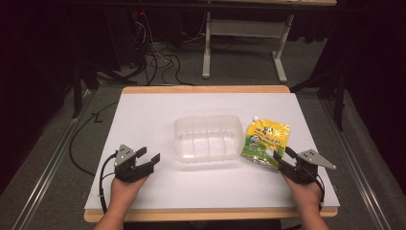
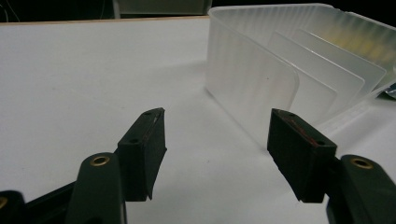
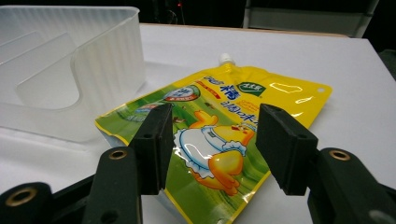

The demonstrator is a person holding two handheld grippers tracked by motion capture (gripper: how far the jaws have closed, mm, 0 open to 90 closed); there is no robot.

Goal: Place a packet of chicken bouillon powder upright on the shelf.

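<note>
A clear plastic bin (image 1: 208,138) with inner dividers stands at the middle of the white table. Flat on the table to its right lies a yellow and green spouted pouch (image 1: 265,140) with a duck picture, its white cap pointing away from me. My right gripper (image 1: 282,158) is open at the pouch's near end, and in the right gripper view the pouch (image 3: 219,140) lies below and between the jaws, untouched. My left gripper (image 1: 147,157) stands open on the table to the left of the bin, with the bin's corner (image 2: 261,84) ahead and nothing between the jaws.
The white table surface (image 1: 143,120) has a wooden edge all round. Beyond its far edge are a desk frame (image 1: 239,43) and loose cables (image 1: 158,62) on the floor. Cables trail from both grippers toward me.
</note>
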